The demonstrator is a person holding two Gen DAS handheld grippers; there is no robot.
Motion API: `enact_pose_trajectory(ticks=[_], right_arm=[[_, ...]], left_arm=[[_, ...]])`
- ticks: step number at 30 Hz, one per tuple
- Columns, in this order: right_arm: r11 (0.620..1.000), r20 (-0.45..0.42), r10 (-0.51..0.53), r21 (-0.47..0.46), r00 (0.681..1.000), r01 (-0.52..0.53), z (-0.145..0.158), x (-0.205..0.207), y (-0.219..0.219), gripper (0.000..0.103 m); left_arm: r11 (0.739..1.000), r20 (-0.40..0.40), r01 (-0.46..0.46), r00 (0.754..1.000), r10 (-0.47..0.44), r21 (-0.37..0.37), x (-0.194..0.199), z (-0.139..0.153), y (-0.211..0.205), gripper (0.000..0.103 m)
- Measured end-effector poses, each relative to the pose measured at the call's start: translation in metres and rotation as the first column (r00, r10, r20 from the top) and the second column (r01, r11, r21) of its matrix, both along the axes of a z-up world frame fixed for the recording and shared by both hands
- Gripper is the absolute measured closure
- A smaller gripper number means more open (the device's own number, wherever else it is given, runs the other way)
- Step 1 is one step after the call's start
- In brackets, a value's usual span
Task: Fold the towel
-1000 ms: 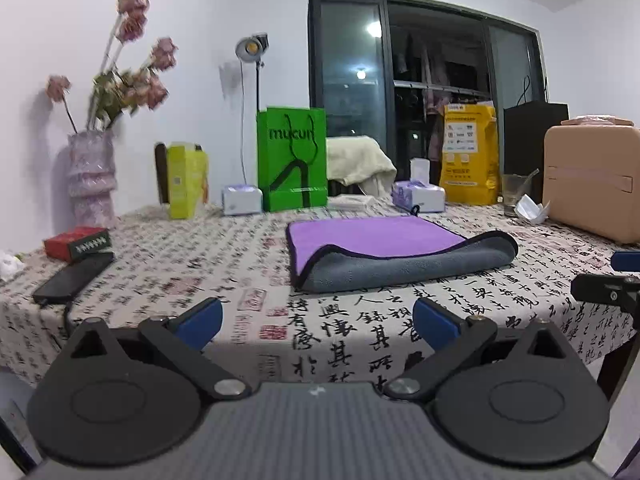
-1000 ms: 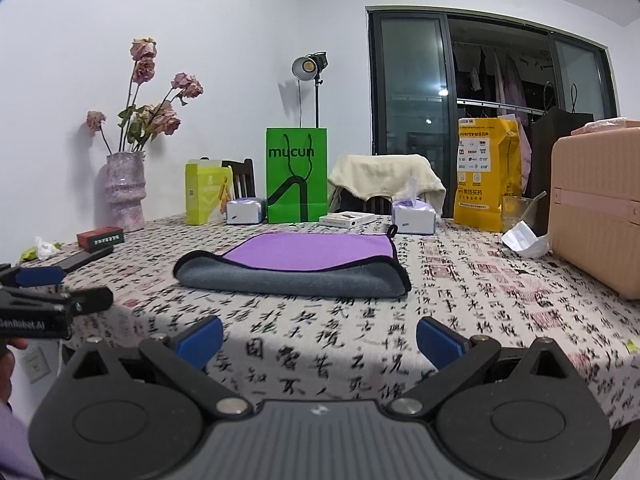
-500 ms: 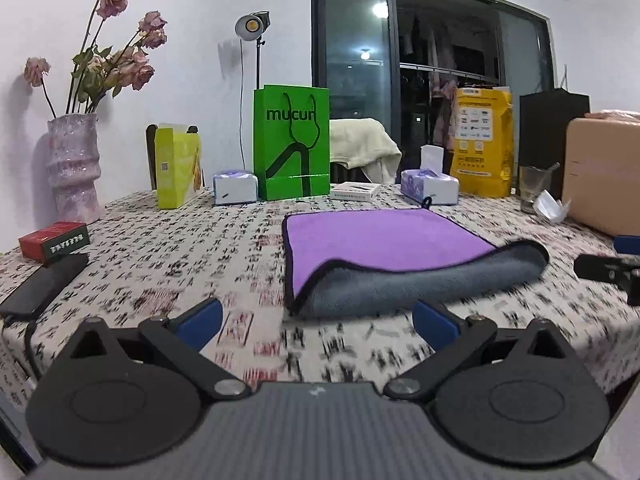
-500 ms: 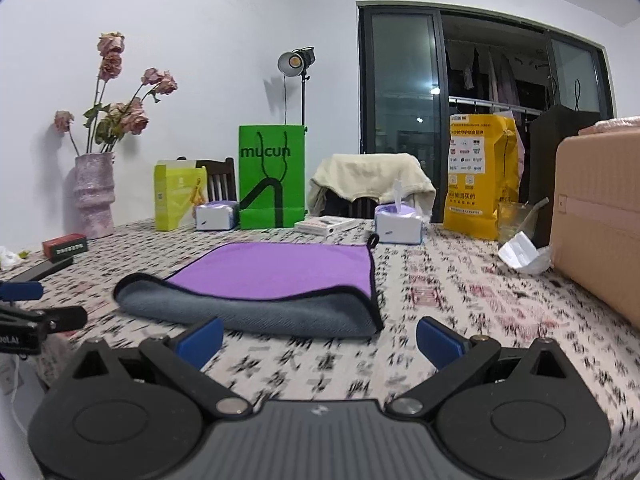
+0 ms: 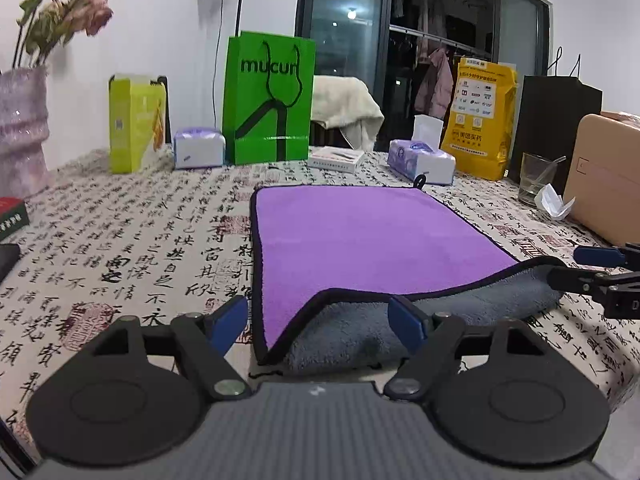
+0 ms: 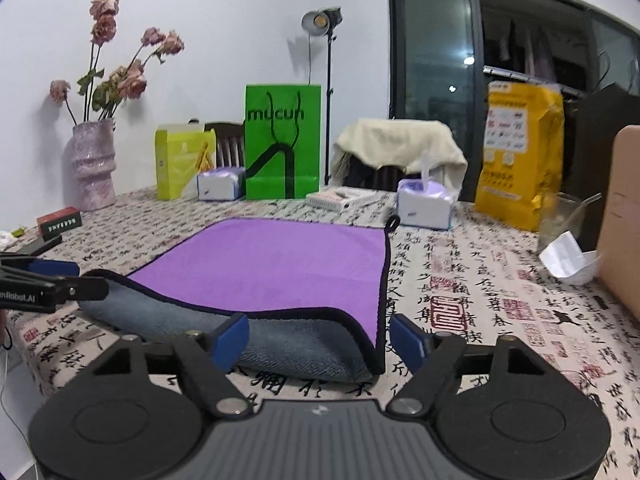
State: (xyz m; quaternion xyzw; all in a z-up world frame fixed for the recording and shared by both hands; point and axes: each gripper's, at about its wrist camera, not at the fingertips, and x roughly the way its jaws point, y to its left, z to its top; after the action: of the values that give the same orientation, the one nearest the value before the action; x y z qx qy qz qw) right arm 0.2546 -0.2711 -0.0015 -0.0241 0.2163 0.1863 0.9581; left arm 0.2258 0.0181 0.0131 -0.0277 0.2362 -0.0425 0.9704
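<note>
A purple towel [image 5: 360, 236] with a grey underside and black hem lies folded once on the patterned tablecloth; it also shows in the right wrist view [image 6: 276, 264]. Its thick folded edge faces me. My left gripper [image 5: 320, 326] is open, its blue fingertips straddling the towel's near left corner. My right gripper [image 6: 320, 340] is open, its fingertips straddling the near right corner. Each gripper shows at the other view's edge: the right gripper [image 5: 600, 276] and the left gripper [image 6: 48, 284].
A green paper bag [image 5: 270, 96], yellow box [image 5: 136, 124], tissue boxes [image 5: 420, 160], yellow pouch [image 5: 480, 116] and glass [image 5: 534, 178] stand at the table's back. A tan case [image 5: 608, 176] is at the right, a vase [image 6: 94, 168] and red box [image 6: 59, 222] at the left.
Both grippers have moved forward over the table edge to the towel's near corners. The towel has not moved. Both stay open.
</note>
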Motion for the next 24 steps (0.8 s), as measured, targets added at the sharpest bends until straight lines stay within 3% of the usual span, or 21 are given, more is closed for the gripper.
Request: enact_pose_trajectory(ticks=[2, 4, 6, 9, 13, 17, 24], right_arm=[[1.0, -0.017, 0.013, 0.003, 1.0, -0.013, -0.002, 0.009, -0.001, 0.027], [1.0, -0.032, 0.028, 0.006, 0.999, -0.028, -0.002, 0.02, -0.002, 0.027], [0.999, -0.048, 0.051, 0.019, 0.998, -0.05, -0.001, 0.027, -0.005, 0.035], [0.995, -0.101, 0.094, 0.046, 0.99, -0.09, -0.002, 0.038, -0.008, 0.061], [0.994, -0.133, 0.112, 0.031, 0.985, -0.109, -0.004, 0.042, -0.008, 0.095], [0.995, -0.119, 0.096, 0.003, 0.988, -0.096, -0.001, 0.045, -0.005, 0.096], [0.993, -0.071, 0.09, -0.071, 0.993, -0.095, 0.01, 0.066, 0.001, 0.097]], left_arm=[[1.0, -0.014, 0.015, 1.0, -0.015, -0.007, 0.005, -0.001, 0.001, 0.033], [0.999, -0.032, 0.038, 0.999, -0.038, 0.006, 0.009, -0.003, 0.0, 0.046], [0.998, -0.058, 0.059, 0.997, -0.057, 0.033, 0.013, -0.006, -0.002, 0.069], [0.995, -0.071, 0.088, 0.994, -0.085, 0.049, 0.013, -0.008, -0.002, 0.085], [0.994, -0.069, 0.087, 0.994, -0.083, 0.066, 0.013, -0.007, -0.001, 0.09], [0.99, -0.069, 0.095, 0.994, -0.088, 0.101, 0.021, -0.005, -0.006, 0.096], [0.988, -0.05, 0.086, 0.995, -0.081, 0.127, 0.055, 0.01, -0.005, 0.096]])
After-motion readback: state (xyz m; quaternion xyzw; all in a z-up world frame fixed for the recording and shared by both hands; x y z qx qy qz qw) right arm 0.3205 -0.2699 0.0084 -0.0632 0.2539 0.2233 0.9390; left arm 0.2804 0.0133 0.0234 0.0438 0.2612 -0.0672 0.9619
